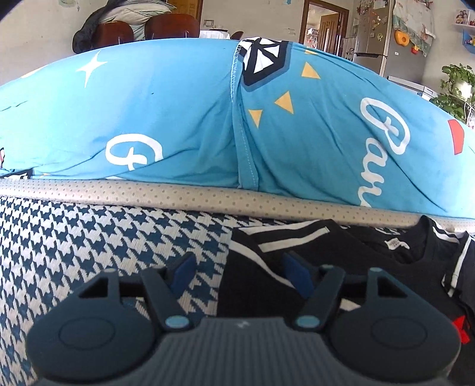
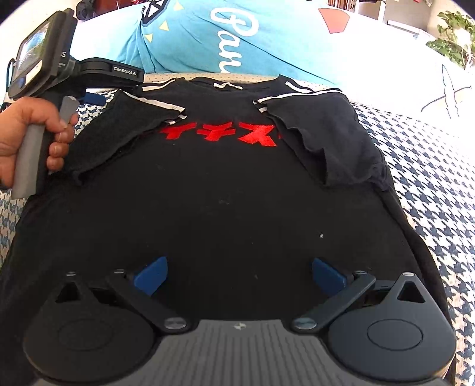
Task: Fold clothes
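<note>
A black T-shirt (image 2: 225, 190) with red lettering and white-striped shoulders lies flat on the houndstooth surface (image 2: 430, 184). Both short sleeves are folded inward over its chest. My right gripper (image 2: 239, 271) hovers open over the shirt's lower part, with nothing between its blue pads. My left gripper (image 1: 239, 274) is open too, low at the shirt's left shoulder, over the edge where black cloth (image 1: 341, 258) meets houndstooth (image 1: 104, 243). In the right wrist view a hand (image 2: 29, 139) holds the left gripper's handle (image 2: 38, 142) at the far left.
A big pillow in a blue printed cover (image 1: 184, 115) lies just beyond the shirt's collar, behind a dotted grey piping (image 1: 178, 193). Chairs (image 1: 166, 26), a fridge (image 1: 377, 38) and a potted plant (image 1: 457, 86) stand farther back in the room.
</note>
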Motion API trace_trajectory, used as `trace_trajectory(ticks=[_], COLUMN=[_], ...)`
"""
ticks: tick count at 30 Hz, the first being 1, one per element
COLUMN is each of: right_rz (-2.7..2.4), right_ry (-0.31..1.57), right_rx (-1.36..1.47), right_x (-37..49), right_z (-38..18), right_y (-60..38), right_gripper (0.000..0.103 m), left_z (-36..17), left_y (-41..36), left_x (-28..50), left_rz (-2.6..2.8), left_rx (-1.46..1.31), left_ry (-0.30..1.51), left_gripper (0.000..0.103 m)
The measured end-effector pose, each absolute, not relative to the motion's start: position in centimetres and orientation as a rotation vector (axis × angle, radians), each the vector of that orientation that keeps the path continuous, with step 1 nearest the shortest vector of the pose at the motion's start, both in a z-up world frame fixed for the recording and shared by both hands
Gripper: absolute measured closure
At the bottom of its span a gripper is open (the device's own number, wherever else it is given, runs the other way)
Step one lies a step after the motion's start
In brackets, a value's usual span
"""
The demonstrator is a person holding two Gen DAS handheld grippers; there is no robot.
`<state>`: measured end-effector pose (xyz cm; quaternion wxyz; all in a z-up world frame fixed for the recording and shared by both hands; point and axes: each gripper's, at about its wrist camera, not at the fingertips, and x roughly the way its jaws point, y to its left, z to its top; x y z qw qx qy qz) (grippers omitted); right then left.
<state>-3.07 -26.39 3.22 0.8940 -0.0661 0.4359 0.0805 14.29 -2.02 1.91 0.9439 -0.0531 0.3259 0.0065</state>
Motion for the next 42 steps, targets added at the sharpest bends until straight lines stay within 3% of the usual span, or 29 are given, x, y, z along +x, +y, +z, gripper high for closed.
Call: trace_trajectory(ticks=[7, 24, 42], right_rz=[0.167, 0.177, 0.167], right_ry=[0.899, 0.894, 0.863], right_rx=[-0.139, -0.142, -0.113], right_x=[-3.0, -2.7, -3.2], right_z=[3.1, 3.1, 3.0], right_y=[-26.3, -26.2, -26.4], right_gripper=[0.0, 0.0, 0.0], left_z=[1.7, 1.7, 3.3], left_y=[-2.0, -0.8, -4.2], left_x=[14.5, 14.4, 7.0], left_rz=[0.073, 0.143, 0.055], left_rx=[-0.057, -0.069, 0.021], left_ry=[0.637, 0.622, 0.723], left_gripper=[0.062, 0.06, 0.05])
